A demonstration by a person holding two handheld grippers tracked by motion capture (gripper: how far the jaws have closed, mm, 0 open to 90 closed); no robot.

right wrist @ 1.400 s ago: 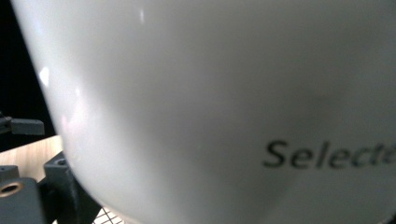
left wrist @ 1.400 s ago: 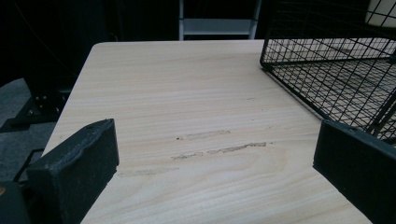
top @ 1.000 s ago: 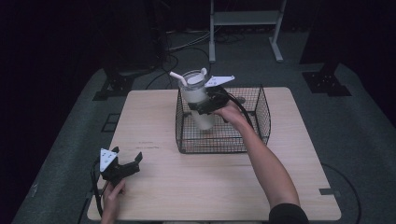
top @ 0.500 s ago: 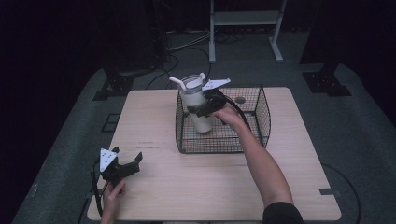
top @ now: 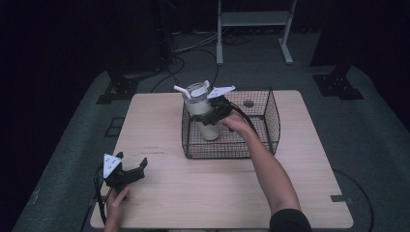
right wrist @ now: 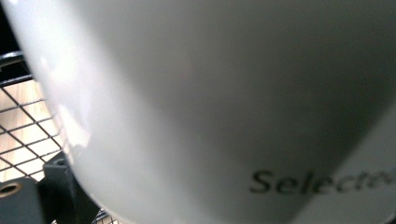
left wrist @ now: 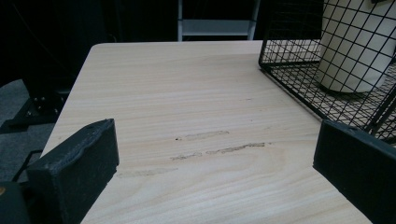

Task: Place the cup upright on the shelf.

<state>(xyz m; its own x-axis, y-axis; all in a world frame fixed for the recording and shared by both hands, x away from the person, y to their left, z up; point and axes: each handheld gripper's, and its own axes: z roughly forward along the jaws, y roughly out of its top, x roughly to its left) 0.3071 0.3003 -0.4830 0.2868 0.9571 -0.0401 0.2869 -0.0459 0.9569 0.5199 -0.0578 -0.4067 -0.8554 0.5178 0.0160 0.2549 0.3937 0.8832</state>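
High view: we see a wooden table (top: 203, 203) on a dark floor, with a black wire basket (top: 270, 116) on its far half. A white tumbler (top: 203, 113) with a clear lid and a straw stands upright in the basket's left end, its top rising above the rim. The right gripper (top: 212, 108) reaches into the basket from the right and sits against the tumbler's upper body; its grey plate points up and right beside the lid. The right hand (top: 234, 122) holds it from behind, the forearm crossing the basket's near wall. We read the jaws as closed on the tumbler. The left gripper (top: 131, 170) rests on the table near the front left corner, well apart from the basket, held by the left hand (top: 116, 198). Its jaws stand wide apart with nothing between them.

Left gripper view: both black jaws rise from the bottom corners, far apart, with bare table (left wrist: 187, 116) between. Faint scuff marks cross the wood ahead. The basket (left wrist: 289, 79) stands at upper right, and through its mesh we see the tumbler (left wrist: 355, 46), base on the basket floor or just above it; we cannot tell which.

Right gripper view: the tumbler (right wrist: 210, 93) sits right against the camera, blurred, with grey lettering at lower right. Basket mesh (right wrist: 23, 135) and wood show at the left edge. Part of one jaw is at lower left, touching the tumbler wall.
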